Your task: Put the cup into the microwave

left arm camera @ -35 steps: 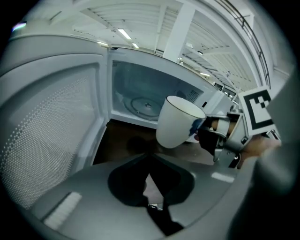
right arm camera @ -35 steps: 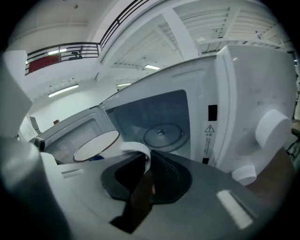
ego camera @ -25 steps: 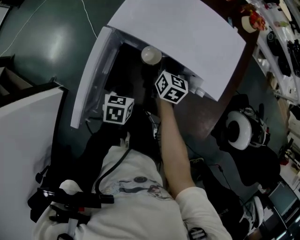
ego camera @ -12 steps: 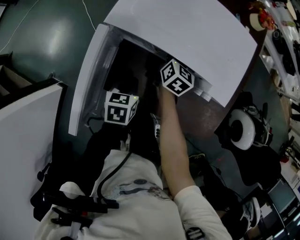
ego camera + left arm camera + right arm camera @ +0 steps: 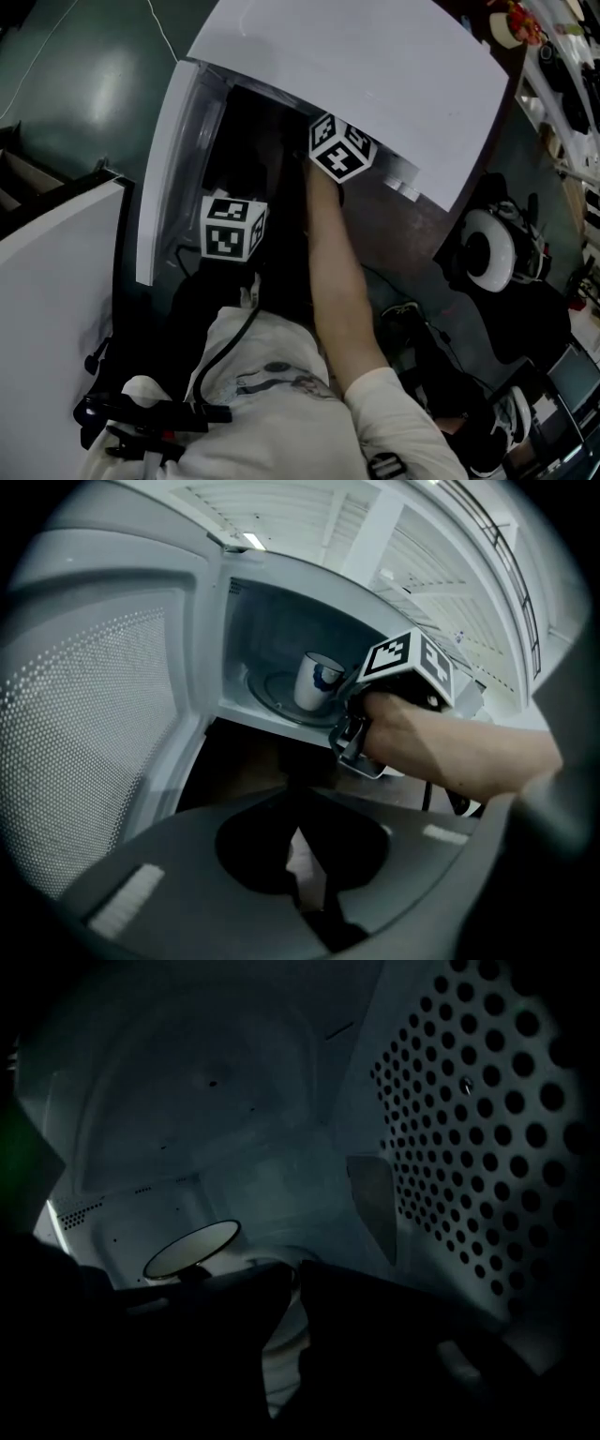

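Bringing cup (image 5: 314, 680) inside microwave (image 5: 375, 75) just now, our right claw (image 5: 292, 1274) tightened, clamped on it; release next. Left claw (image 5: 295, 803) together.

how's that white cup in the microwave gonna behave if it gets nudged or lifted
The cup looks rigid and glossy, probably ceramic or enamel, so likely slick and chippable. It stands upright, taller than wide, on the turntable, so a high sideways push may tip rather than slide it.

white microwave (image 5: 375, 84), white dot-patterned door (image 5: 94, 724), white cup (image 5: 312, 680) with dark rim
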`<state>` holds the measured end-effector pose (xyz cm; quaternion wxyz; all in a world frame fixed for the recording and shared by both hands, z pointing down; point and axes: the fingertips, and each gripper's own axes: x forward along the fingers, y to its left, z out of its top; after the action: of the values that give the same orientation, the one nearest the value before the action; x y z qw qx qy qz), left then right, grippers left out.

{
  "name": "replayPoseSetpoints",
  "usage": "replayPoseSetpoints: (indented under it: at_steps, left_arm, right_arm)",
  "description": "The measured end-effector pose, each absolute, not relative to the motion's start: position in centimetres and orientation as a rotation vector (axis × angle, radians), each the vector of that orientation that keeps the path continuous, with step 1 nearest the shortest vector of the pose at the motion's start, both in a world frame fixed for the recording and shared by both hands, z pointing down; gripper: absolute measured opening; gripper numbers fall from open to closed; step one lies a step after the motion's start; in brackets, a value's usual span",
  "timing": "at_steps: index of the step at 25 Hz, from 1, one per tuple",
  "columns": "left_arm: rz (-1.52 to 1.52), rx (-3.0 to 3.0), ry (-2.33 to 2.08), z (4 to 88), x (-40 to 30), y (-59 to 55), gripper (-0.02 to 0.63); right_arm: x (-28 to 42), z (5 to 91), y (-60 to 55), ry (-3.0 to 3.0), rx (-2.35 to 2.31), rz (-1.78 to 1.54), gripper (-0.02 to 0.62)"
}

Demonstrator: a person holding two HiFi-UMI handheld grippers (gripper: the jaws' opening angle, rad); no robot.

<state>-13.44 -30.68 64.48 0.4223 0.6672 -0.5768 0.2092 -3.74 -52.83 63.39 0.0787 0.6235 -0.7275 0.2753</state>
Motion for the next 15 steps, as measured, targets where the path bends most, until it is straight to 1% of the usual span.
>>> replayPoseSetpoints:
  at_steps: [4, 6, 10, 15]
  left_arm:
    - [0.517, 1.673, -1.446, 64.4, -13.5, -30.7, -0.002]
    - [0.514, 1.674, -1.446, 64.5, -13.4, -30.6, -0.002]
    - [0.511, 1.676, -1.446, 64.5, -13.4, -30.5, -0.002]
    - [0.505, 1.693, -1.445, 64.4, -13.1, -30.5, -0.002]
  right_arm:
    - [-3.8, 62.6, -52.8, -2.186, 1.854, 0.735, 0.039]
    - [-3.9, 62.6, -52.6, -2.196, 1.828, 0.707, 0.051]
    - [-4.2, 63.4, -52.1, -2.206, 1.778, 0.709, 0.072]
    - [-4.6, 63.6, -50.9, -2.226, 1.715, 0.683, 0.081]
